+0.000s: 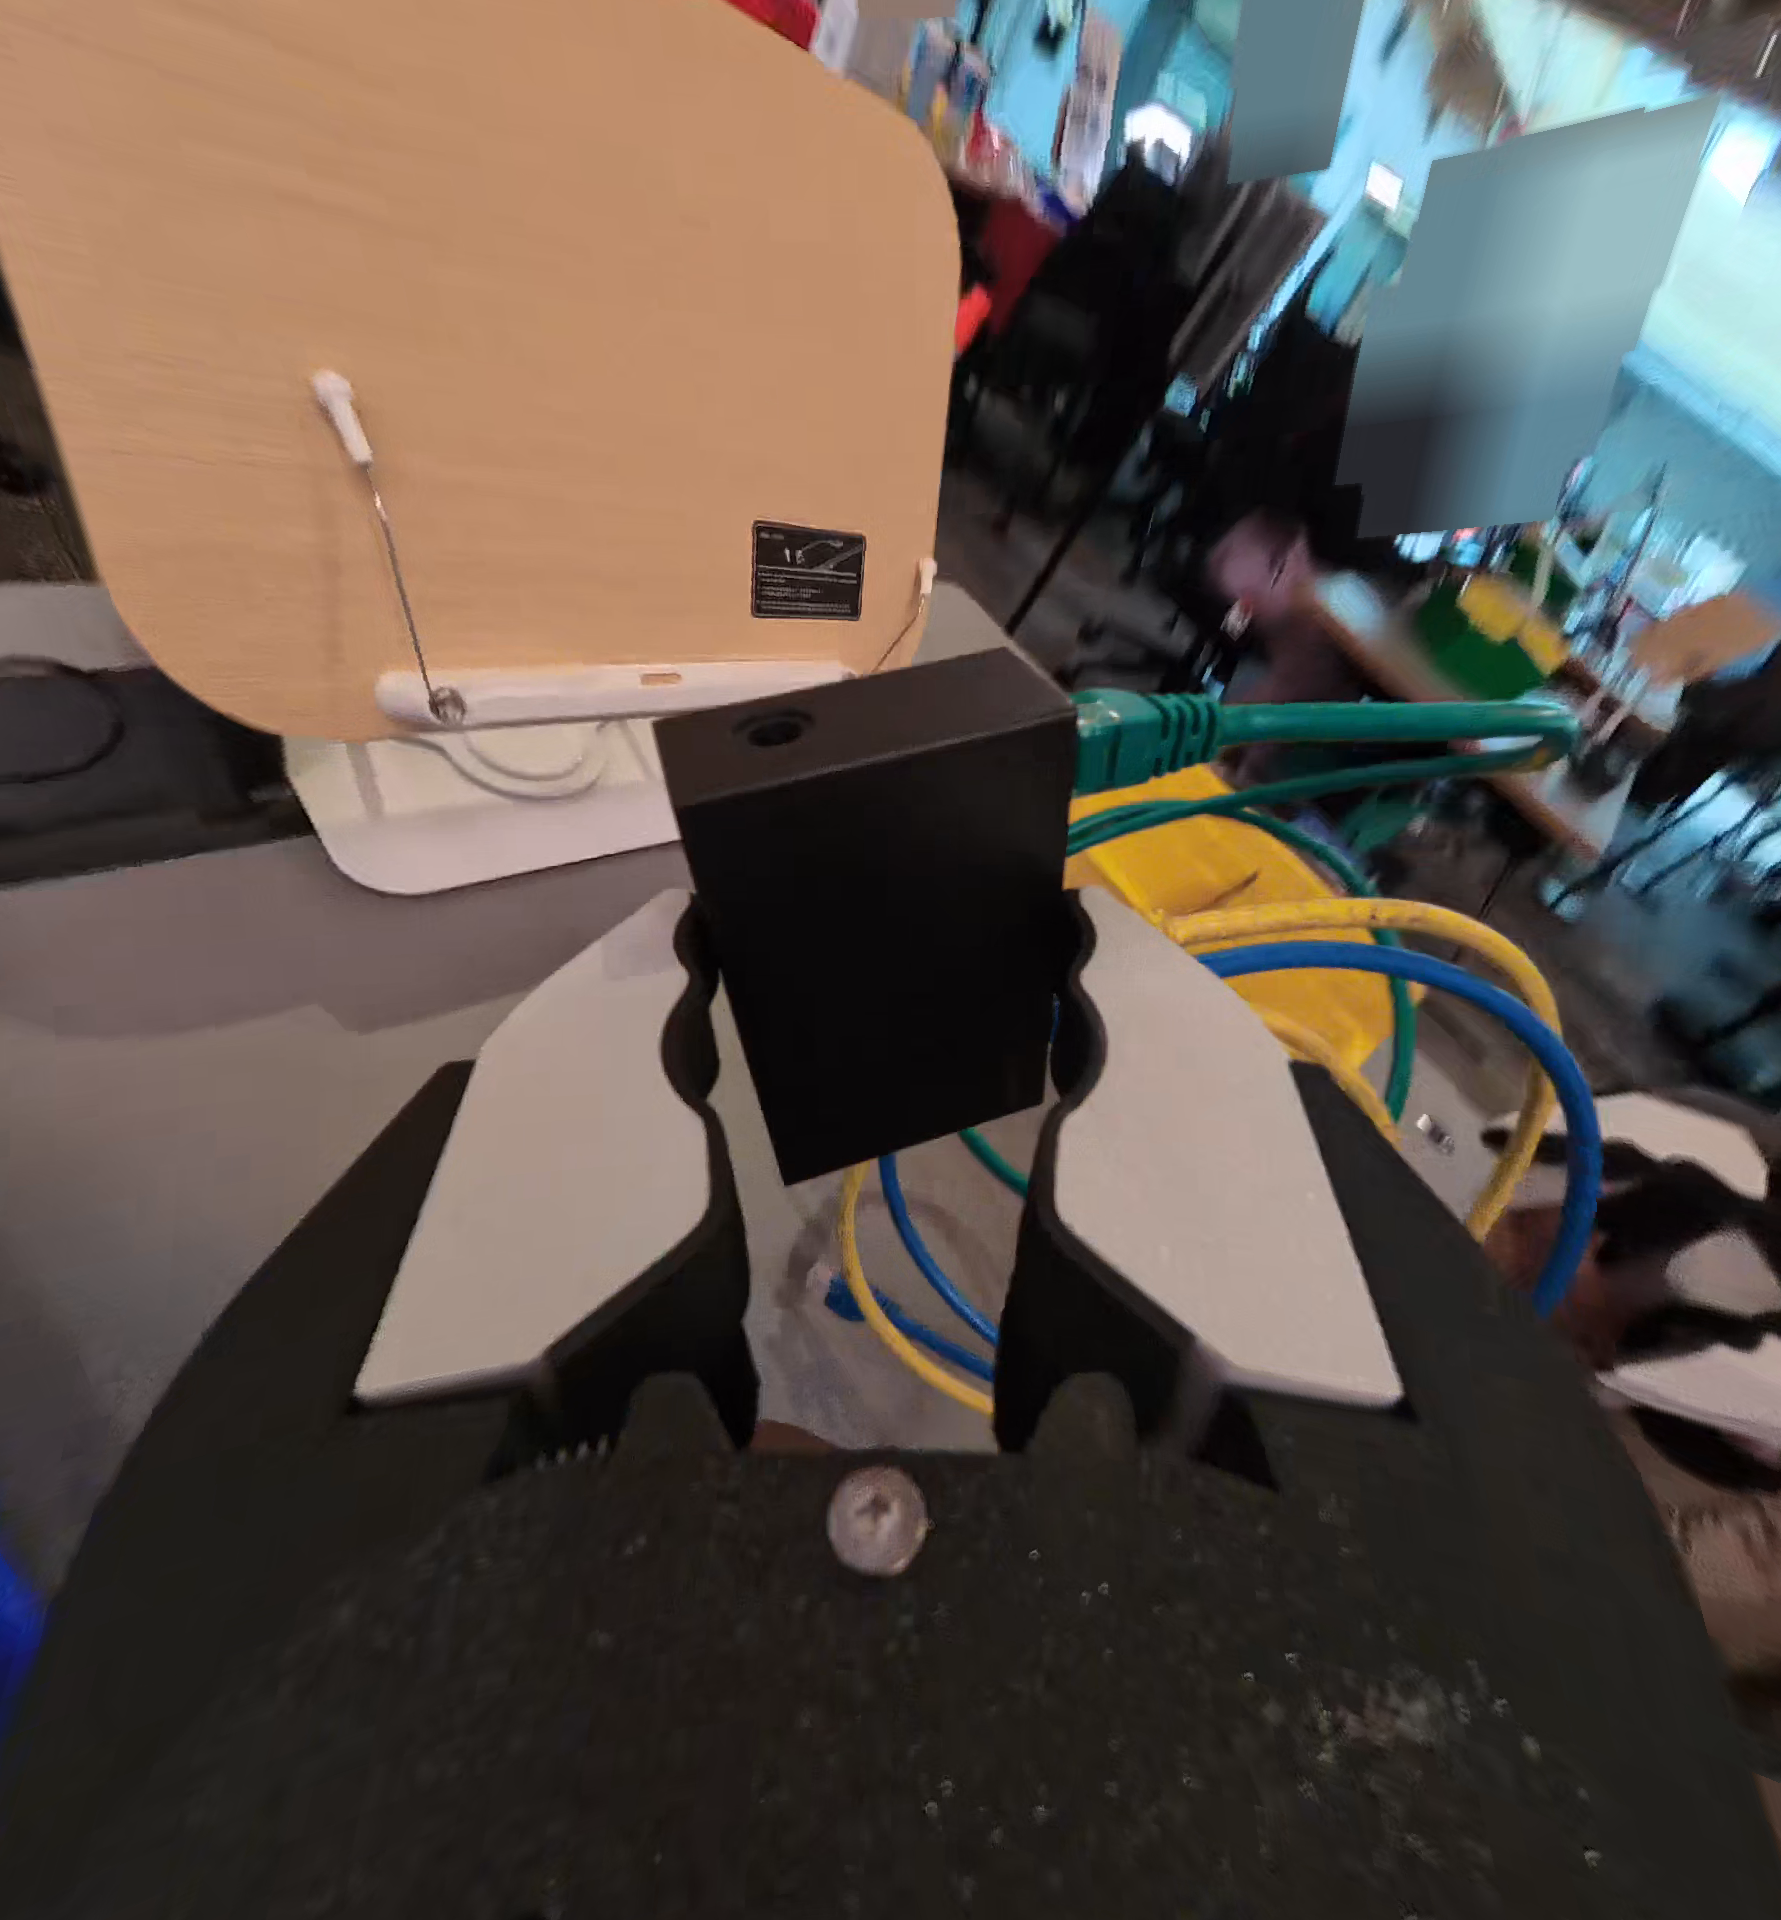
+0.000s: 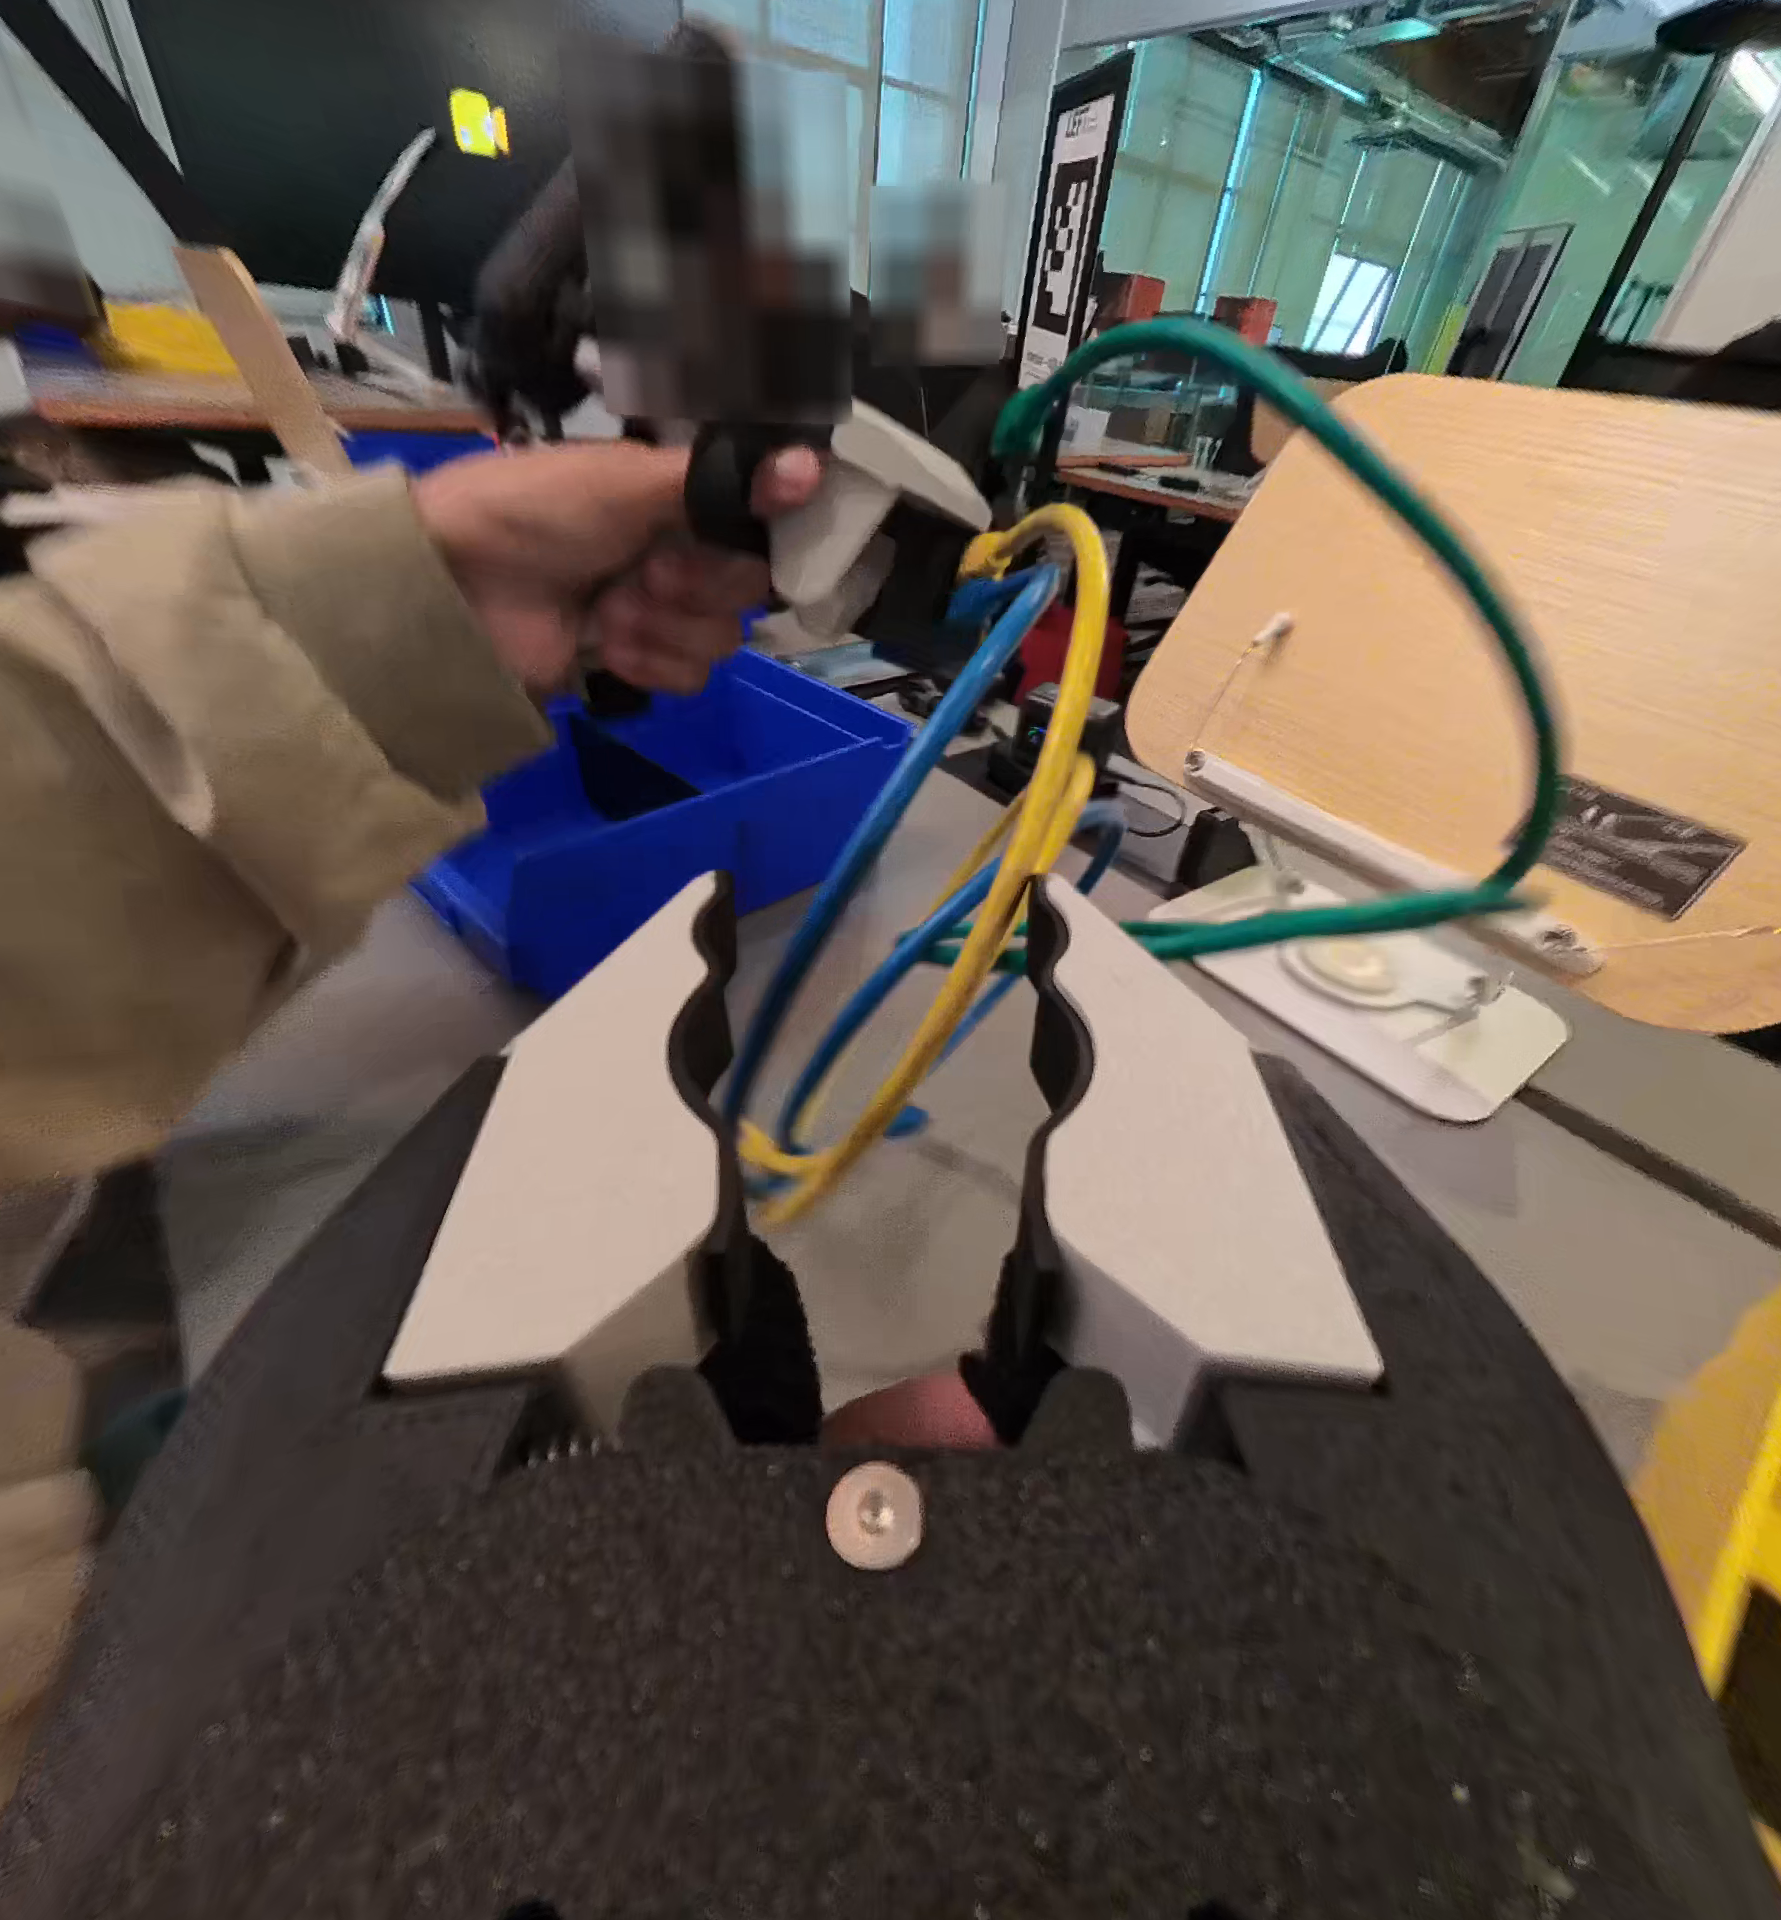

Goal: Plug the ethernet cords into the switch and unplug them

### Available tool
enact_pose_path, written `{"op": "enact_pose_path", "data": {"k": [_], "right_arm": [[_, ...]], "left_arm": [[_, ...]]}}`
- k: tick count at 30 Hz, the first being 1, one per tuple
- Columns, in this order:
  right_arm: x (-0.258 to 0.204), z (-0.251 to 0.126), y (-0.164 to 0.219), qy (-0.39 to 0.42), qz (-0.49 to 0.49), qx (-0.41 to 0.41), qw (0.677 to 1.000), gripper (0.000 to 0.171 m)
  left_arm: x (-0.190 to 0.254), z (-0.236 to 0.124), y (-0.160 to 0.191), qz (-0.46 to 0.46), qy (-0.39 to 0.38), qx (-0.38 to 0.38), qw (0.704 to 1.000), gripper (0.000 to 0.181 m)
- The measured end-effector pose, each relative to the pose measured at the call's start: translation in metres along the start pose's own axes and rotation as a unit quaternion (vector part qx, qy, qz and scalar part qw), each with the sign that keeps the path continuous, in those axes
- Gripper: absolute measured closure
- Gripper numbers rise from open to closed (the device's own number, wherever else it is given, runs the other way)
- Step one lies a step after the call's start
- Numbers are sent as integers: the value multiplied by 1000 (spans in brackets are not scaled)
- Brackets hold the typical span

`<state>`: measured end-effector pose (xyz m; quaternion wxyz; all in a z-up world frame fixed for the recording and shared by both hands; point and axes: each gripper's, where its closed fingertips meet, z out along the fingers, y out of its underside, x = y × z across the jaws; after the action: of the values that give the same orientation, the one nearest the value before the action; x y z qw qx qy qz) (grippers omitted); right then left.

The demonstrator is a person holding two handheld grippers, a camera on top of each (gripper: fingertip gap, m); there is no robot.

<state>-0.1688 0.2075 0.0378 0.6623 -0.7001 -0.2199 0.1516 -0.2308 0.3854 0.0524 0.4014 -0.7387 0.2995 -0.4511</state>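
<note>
The left gripper (image 1: 881, 1023) clamps the black box-shaped switch (image 1: 870, 914) at frame centre, long axis running up and away, its port side facing right. A green ethernet cord (image 1: 1312, 722) with a ribbed boot is plugged in there, leading right. The right gripper (image 2: 881, 1023) is spread wide, gripping nothing; glossy blue (image 2: 865, 831) and yellow cords (image 2: 1057, 769) loop between its grey scalloped fingers (image 2: 574, 1153).

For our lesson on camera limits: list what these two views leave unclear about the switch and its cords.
- Left wrist view: the switch hides its port face; only the green cord shows a plug.
- Right wrist view: the switch is behind the left gripper.
- Right wrist view: motion blur smears the yellow cord and blue cord.
</note>
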Motion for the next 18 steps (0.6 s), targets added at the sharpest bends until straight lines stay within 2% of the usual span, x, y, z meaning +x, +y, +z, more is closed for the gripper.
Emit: {"op": "enact_pose_path", "data": {"k": [3,7,8,9,10,11,14,16,18], "right_arm": [[-3,2,1,-15,78,-3,997,114],[22,19,46,29,45,-102,993,106],[27,24,56,33,53,-114,992,108],[33,27,65,45,60,-119,990,130],[42,27,68,63,59,-113,990,161],[51,26,69,85,46,-102,990,171],[75,15,71,127,-61,-106,984,171],[86,5,57,147,-124,-83,978,171],[84,0,45,131,-169,-62,975,171]], "left_arm": [[-3,4,26,-54,4,57,997,119],[10,18,66,-93,22,73,993,119],[17,21,73,-90,31,76,993,119],[23,23,79,-85,33,83,992,119],[26,23,84,-77,30,90,992,119],[29,21,89,-62,31,96,993,119],[38,8,102,20,35,90,995,120],[46,-4,112,82,47,80,992,129],[44,-11,122,144,22,63,987,114]]}}
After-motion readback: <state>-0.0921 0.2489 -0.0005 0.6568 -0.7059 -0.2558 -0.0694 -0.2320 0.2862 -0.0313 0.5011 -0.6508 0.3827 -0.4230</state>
